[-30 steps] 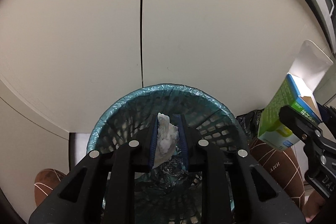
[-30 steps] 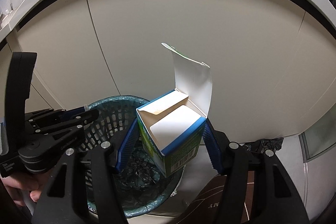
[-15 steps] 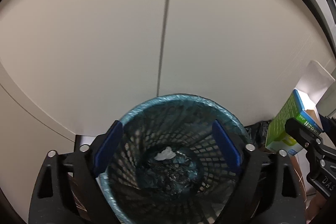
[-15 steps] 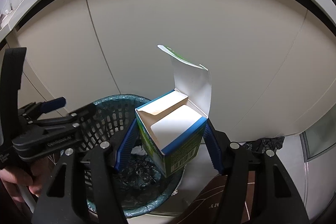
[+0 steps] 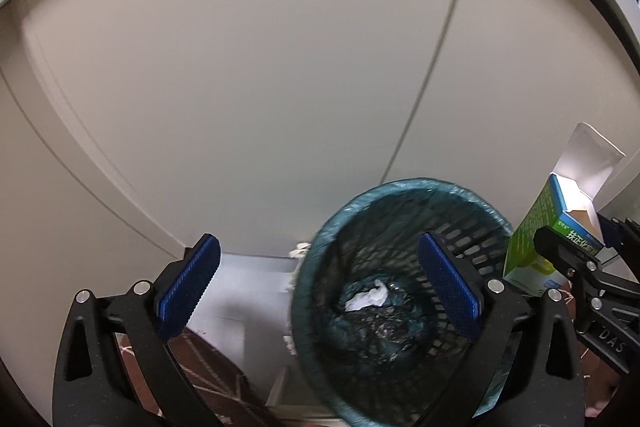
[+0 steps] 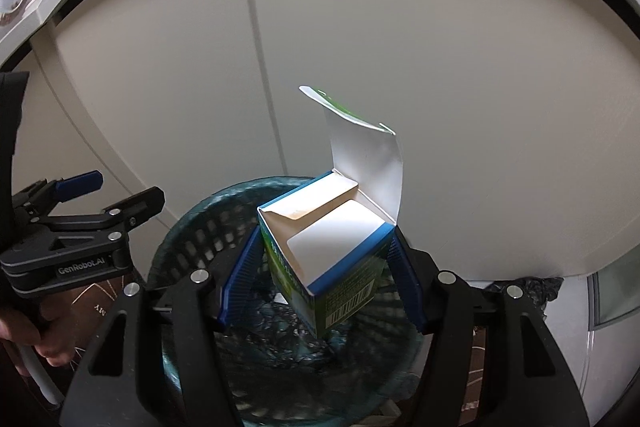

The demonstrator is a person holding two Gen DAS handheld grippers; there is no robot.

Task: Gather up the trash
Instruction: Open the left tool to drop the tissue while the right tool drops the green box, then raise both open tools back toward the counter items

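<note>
A teal mesh waste bin [image 5: 360, 203] lined with a dark bag stands on the floor against pale cabinet doors. A crumpled white tissue [image 5: 368, 299] lies at its bottom. My left gripper [image 5: 320, 281] hangs over the bin's left rim, its jaws opening wide with nothing between them. My right gripper [image 6: 320, 283] is shut on a green and blue carton [image 6: 332, 267] whose white lid flap stands open, held over the bin [image 6: 192, 227]. In the left wrist view the carton [image 5: 536, 239] shows at the right edge. The left gripper [image 6: 112, 195] shows at the left of the right wrist view.
Pale cabinet doors [image 5: 280, 67] with a vertical seam rise right behind the bin. A brown patterned mat [image 5: 208, 379] lies on the floor at the left. A crumpled black bag [image 6: 528, 287] sits on the floor to the bin's right. A hand [image 6: 48, 343] holds the left gripper's handle.
The left gripper opened and let go of the white tissue, which fell to the bottom of the bin. It then shifted left. The right gripper moved the carton over the bin.
</note>
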